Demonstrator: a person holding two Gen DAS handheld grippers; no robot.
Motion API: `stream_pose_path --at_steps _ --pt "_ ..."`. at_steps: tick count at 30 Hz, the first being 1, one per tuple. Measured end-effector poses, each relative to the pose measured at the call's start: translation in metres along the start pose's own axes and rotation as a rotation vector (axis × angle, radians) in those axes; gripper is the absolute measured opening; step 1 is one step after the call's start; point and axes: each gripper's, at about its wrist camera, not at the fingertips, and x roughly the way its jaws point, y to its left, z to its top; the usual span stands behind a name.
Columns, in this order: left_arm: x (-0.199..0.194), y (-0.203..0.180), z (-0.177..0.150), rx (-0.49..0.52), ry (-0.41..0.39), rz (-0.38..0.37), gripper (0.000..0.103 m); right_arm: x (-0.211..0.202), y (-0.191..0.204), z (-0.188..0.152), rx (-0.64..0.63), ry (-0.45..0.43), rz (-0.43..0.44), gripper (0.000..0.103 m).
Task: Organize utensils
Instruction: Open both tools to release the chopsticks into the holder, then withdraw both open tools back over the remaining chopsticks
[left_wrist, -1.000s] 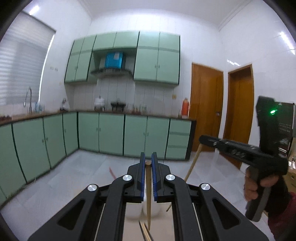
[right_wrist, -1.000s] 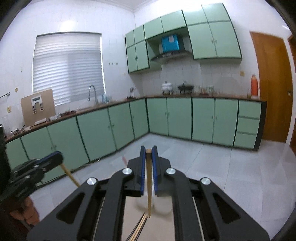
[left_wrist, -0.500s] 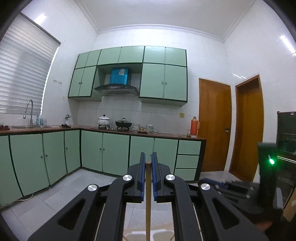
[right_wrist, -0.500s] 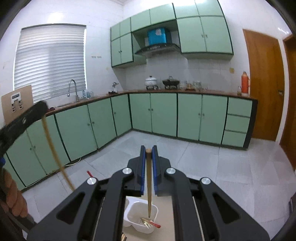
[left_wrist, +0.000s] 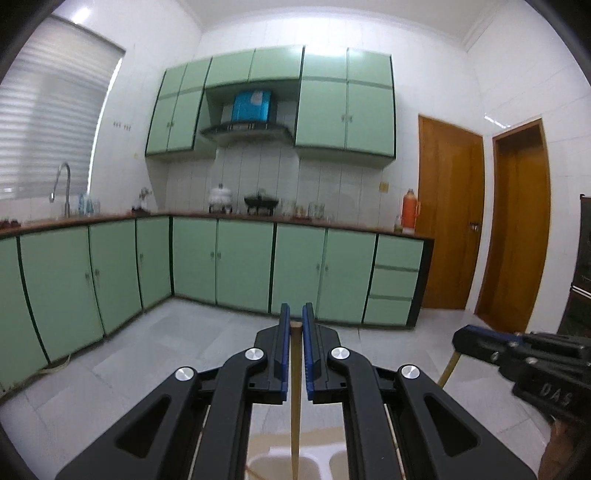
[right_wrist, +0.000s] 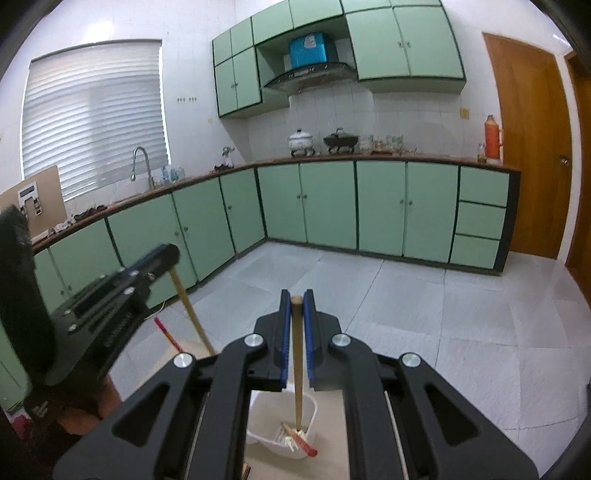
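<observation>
My left gripper (left_wrist: 294, 325) is shut on a wooden chopstick (left_wrist: 295, 402) that hangs down toward a white container (left_wrist: 295, 459) at the bottom edge. My right gripper (right_wrist: 295, 301) is shut on another wooden chopstick (right_wrist: 297, 369); its tip reaches into a white plastic utensil holder (right_wrist: 284, 428) that holds a red chopstick (right_wrist: 304, 443) and other sticks. In the right wrist view the left gripper (right_wrist: 168, 254) shows at left with its chopstick (right_wrist: 192, 314) slanting down. In the left wrist view the right gripper (left_wrist: 461, 338) shows at right.
A red chopstick (right_wrist: 168, 334) sticks up at left behind the left gripper. The holder stands on a light wooden tabletop (right_wrist: 332, 454). Green kitchen cabinets (right_wrist: 332, 206) and a tiled floor (right_wrist: 424, 302) lie beyond.
Both grippers have tilted back down a little, each still holding its chopstick. The right chopstick's tip has come down into the white holder. The left gripper has moved closer in the right view.
</observation>
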Motion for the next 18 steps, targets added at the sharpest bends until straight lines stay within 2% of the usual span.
stream_pose_path --at_steps 2,3,5,7,9,10,11,13,18 --pt "-0.002 0.007 -0.005 -0.011 0.022 -0.002 0.015 -0.003 0.000 -0.005 -0.003 0.001 -0.004 0.015" --pt "-0.006 0.010 -0.006 -0.015 0.029 -0.007 0.023 -0.005 0.000 -0.008 0.000 -0.001 -0.008 0.018" --pt "-0.019 0.014 -0.008 -0.014 0.023 -0.013 0.034 -0.012 -0.002 -0.013 0.019 -0.012 -0.019 0.036" --pt "-0.034 0.016 -0.009 -0.003 0.013 -0.016 0.043 -0.021 -0.005 -0.017 0.035 -0.029 -0.032 0.046" --pt "-0.049 0.018 -0.011 0.006 0.011 -0.014 0.051 -0.033 -0.007 -0.022 0.044 -0.047 -0.056 0.060" --pt "-0.061 0.019 -0.015 0.007 0.012 -0.015 0.058 -0.042 -0.007 -0.028 0.050 -0.062 -0.072 0.071" --pt "-0.072 0.020 -0.019 0.010 0.014 -0.013 0.060 -0.051 -0.008 -0.034 0.059 -0.076 -0.083 0.080" --pt "-0.089 0.021 -0.029 0.015 0.025 -0.019 0.065 -0.068 -0.007 -0.049 0.066 -0.086 -0.087 0.086" --pt "-0.129 0.021 -0.069 0.032 0.097 -0.025 0.077 -0.100 -0.001 -0.099 0.054 -0.056 -0.095 0.091"
